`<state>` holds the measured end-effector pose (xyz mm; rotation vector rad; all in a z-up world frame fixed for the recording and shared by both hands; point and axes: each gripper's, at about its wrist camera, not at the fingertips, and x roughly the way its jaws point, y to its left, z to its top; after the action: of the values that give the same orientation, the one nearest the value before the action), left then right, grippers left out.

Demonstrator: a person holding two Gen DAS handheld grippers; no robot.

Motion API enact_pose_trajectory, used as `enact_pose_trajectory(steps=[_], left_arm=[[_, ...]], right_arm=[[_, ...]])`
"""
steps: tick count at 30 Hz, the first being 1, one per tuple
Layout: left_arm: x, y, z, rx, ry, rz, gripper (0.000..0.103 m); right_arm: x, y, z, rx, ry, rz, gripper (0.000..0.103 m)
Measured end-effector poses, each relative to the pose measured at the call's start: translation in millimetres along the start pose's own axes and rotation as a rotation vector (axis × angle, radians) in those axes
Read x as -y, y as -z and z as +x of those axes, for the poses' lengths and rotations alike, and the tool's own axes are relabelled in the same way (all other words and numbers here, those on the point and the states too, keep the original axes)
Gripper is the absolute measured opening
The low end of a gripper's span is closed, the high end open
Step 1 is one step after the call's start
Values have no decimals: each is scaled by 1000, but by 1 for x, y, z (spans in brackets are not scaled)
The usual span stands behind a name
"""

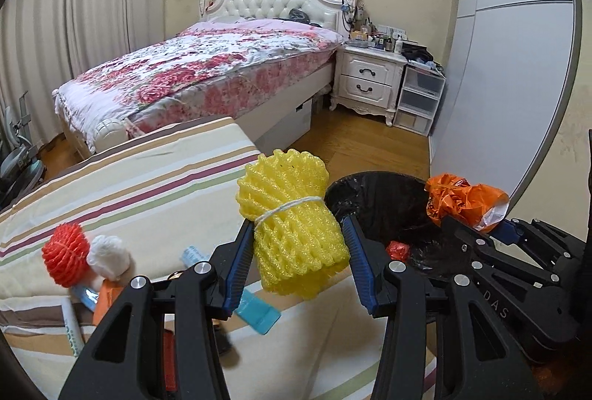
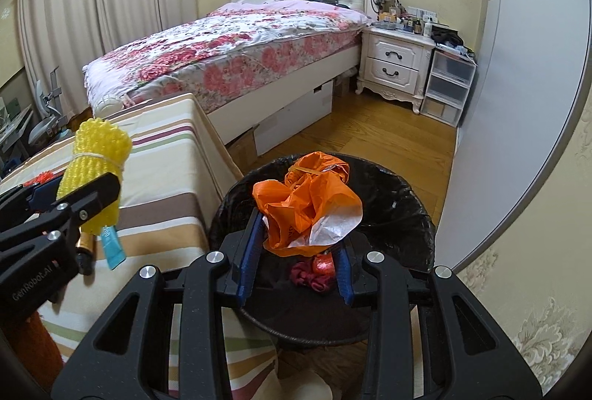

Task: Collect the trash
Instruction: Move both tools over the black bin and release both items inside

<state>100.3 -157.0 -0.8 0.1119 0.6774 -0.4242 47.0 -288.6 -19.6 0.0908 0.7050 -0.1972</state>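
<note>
My left gripper [image 1: 297, 221] is shut on a yellow foam net bundle [image 1: 292, 226] tied with white string, held above the striped cushion [image 1: 148, 185] beside the bin. My right gripper [image 2: 301, 228] is shut on a crumpled orange plastic bag [image 2: 310, 204], which hangs over the black-lined trash bin [image 2: 410, 211]. Red wrappers [image 2: 316, 270] lie inside the bin. In the right wrist view the left gripper [image 2: 77, 187] with the yellow bundle [image 2: 98, 163] is at the left. Still on the cushion are a red foam net [image 1: 66, 259], a white foam net [image 1: 109, 257] and a blue tube [image 1: 257, 316].
A bed with a floral cover [image 2: 229, 56] stands behind the cushion. A white nightstand [image 2: 397, 63] and plastic drawers [image 2: 447, 89] sit at the back right, beside a grey wardrobe [image 2: 525, 96]. Wooden floor [image 2: 370, 133] lies between the bed and the bin.
</note>
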Motion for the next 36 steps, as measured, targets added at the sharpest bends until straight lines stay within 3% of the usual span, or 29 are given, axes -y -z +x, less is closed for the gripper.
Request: enact_pose_trajectory(steps=[13, 16, 20, 33, 36], left_arm=[[32, -12, 50, -45, 0, 65, 49], [36, -14, 56, -48, -11, 74, 53], [39, -14, 58, -37, -43, 83, 74], [20, -16, 48, -32, -79, 37, 79], [14, -15, 39, -21, -93, 27, 79]], right_arm=[[32, -9, 32, -30, 19, 66, 34], [35, -9, 35, -30, 22, 75, 36], [38, -10, 37, -24, 34, 83, 52], [43, -10, 35, -25, 65, 106, 54], [40, -10, 31, -19, 65, 106, 63]])
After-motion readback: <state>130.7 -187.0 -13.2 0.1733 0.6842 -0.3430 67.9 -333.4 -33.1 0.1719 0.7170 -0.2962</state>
